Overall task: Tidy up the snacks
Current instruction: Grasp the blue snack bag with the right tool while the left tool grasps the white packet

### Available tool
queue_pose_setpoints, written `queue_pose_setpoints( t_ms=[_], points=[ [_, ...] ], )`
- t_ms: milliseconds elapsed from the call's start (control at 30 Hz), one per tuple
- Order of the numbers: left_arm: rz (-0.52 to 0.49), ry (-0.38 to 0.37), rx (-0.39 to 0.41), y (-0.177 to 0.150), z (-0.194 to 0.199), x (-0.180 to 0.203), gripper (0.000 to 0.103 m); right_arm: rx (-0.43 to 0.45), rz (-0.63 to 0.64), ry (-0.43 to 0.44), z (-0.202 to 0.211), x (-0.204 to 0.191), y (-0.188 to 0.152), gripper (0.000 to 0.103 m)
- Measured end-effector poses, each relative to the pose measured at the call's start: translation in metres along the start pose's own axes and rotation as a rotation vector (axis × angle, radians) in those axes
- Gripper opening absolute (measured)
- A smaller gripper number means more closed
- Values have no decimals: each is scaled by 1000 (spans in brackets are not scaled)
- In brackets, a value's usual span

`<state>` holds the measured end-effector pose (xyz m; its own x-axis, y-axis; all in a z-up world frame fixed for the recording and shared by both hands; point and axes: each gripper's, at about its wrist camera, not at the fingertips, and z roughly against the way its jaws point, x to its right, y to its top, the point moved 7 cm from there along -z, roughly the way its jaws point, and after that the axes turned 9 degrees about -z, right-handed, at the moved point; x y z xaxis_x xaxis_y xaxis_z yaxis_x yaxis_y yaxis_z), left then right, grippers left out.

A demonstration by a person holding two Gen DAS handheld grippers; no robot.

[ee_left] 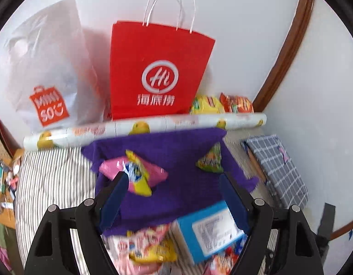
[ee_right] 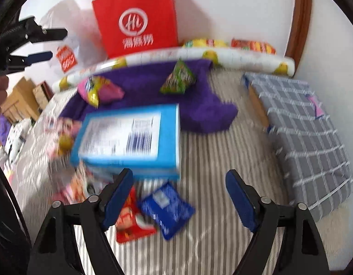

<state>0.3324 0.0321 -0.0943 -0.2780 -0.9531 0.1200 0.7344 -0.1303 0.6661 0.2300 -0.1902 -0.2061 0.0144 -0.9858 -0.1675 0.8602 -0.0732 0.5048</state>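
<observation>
Nearest the right gripper (ee_right: 178,192), a blue packet (ee_right: 168,208) and a red packet (ee_right: 130,222) lie on the striped sheet (ee_right: 222,160), just ahead of the spread, empty jaws and toward the left finger. Beyond them a blue box (ee_right: 128,135) rests partly on more loose packets (ee_right: 64,137) at its left.

Farther out, a pink-and-yellow packet (ee_right: 98,89) and a green packet (ee_right: 178,78) sit well apart on the purple cloth (ee_right: 206,112). The left gripper (ee_left: 174,197) hangs above that cloth, also released and holding nothing, its left finger overlapping the pink-and-yellow packet in view; whether it touches is unclear. Behind the cloth lies a printed roll (ee_left: 144,128), then a red bag (ee_left: 158,68) and a white bag (ee_left: 48,68) against the wall, with more snacks (ee_left: 222,105) behind the roll at the right. A checked cushion (ee_right: 309,137) lies at the right side.

Risks, as I judge them: both views are smeared, so a grab aimed now could miss. The flat foil packets may slide on the soft sheet or pinch up fabric with them. The red and blue packets touch, so closing on one may catch the other. The box perches unevenly on the packets, and nudging it could tip it or scatter them.
</observation>
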Motion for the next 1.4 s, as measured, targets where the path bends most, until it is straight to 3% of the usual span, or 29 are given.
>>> queue_pose_setpoints(
  t_ms=[100,133,267,500,633,700,733,767,1000,1167,1233,1400],
  points=[
    [1,25,-19,-19,9,-2,80,-26,43,15,-8,2,-17,59],
    [4,31,-25,-28,13,-2,80,-40,56,21,-10,1,-21,57],
    [9,56,-35,-49,27,-5,80,-86,105,71,-15,-1,-37,57],
    [37,94,-48,-83,51,-10,80,-110,241,7,-31,-4,-45,58],
    [69,116,-67,-105,60,-16,80,-93,292,7,-35,-5,-41,69],
    [87,126,-75,-114,64,-19,80,-96,264,35,-37,-2,-39,64],
    [92,128,-76,-117,65,-20,80,-102,229,61,-37,1,-38,48],
    [97,133,-76,-122,67,-21,80,-106,204,77,-37,3,-37,46],
    [138,139,-125,-161,50,-23,80,-2,72,78,-16,27,-37,45],
    [191,113,-174,-194,22,-19,80,74,21,-2,-18,44,-33,45],
    [204,105,-184,-201,14,-16,80,91,10,-34,-20,49,-31,45],
    [228,96,-187,-203,-2,-7,80,107,26,-8,-23,53,-28,45]
  ],
)
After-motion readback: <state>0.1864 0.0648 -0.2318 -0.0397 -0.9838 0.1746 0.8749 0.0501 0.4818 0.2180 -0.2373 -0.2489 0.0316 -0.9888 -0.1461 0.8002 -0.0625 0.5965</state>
